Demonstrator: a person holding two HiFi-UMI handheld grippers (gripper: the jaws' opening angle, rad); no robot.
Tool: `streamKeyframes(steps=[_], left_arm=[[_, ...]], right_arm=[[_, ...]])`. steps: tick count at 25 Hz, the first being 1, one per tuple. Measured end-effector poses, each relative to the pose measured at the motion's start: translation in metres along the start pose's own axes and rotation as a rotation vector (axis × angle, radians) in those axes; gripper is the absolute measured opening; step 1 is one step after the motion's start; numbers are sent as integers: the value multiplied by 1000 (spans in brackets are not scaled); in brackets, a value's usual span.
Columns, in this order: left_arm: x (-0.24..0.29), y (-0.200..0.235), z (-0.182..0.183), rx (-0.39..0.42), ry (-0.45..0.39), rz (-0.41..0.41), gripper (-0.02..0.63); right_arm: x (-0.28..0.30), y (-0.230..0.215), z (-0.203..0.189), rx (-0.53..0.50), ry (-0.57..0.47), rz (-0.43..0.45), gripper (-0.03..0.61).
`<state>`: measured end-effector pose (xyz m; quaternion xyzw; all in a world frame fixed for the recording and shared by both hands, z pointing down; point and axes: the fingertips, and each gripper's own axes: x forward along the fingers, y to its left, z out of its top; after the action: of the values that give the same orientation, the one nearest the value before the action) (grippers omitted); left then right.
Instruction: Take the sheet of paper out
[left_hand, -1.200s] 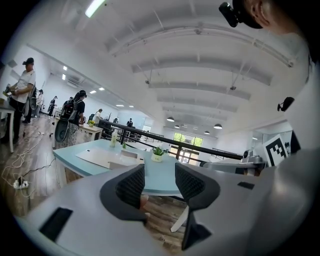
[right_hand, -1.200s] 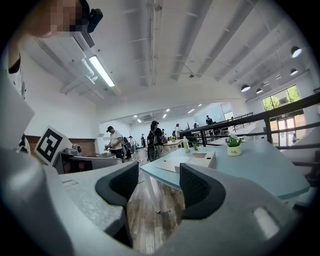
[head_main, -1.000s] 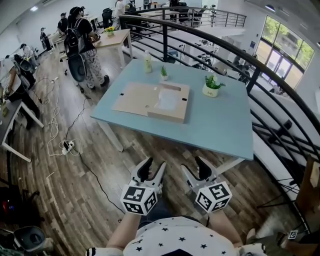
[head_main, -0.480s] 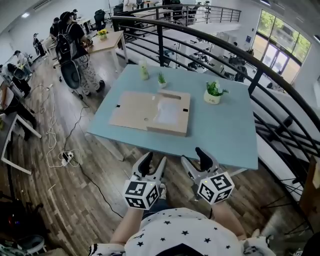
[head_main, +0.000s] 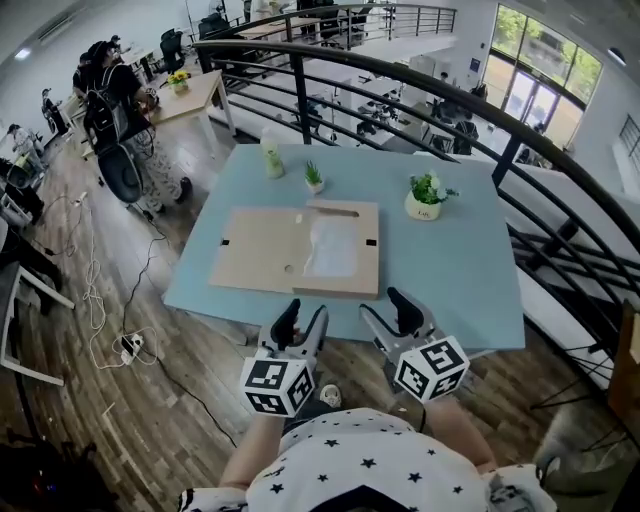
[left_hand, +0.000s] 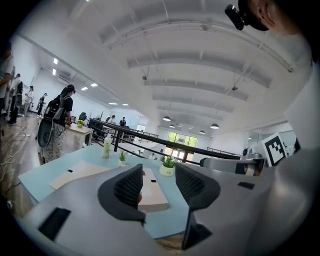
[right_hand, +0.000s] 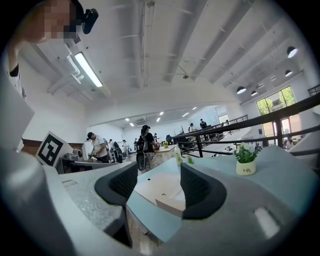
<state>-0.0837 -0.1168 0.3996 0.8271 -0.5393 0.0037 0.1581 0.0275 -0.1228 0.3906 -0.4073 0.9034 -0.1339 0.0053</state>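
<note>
Landmark: we place everything against the flat cardboard box (head_main: 262, 252), which lies open on the light blue table (head_main: 450, 270).
Sheet of paper (head_main: 332, 247): we see it pale and flat inside the right half of the cardboard box, with neither gripper touching it.
Left gripper (head_main: 302, 322): we hold it short of the box's near edge, below the box's middle. Its own view shows the two dark fingers spread apart with only the box and table visible through the gap.
Right gripper (head_main: 390, 315): we hold it near the box's near right corner, clear of the box. Its fingers also stand apart and grip nothing.
Bottle (head_main: 271, 157): upright beyond the box's far edge, toward the left.
Small plant (head_main: 314, 178): just beyond the middle of the box's far edge.
Potted plant (head_main: 425, 195): in a white pot, beyond the box's far right corner.
Railing (head_main: 400, 85): dark bars curving well beyond the box's far side.
Person with a backpack (head_main: 110, 100): standing well off to the box's far left.
</note>
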Motion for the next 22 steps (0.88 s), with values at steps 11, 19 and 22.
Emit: streamKeyframes(steps=[11, 19, 22], left_arm=[[59, 44, 6, 2, 29, -61, 186], [90, 68, 0, -10, 77, -63, 186], [105, 72, -3, -8, 96, -64, 186]], right_arm=[[60, -32, -1, 19, -12, -62, 252], [82, -47, -1, 27, 3, -85, 252], [87, -57, -1, 33, 12, -91, 252]])
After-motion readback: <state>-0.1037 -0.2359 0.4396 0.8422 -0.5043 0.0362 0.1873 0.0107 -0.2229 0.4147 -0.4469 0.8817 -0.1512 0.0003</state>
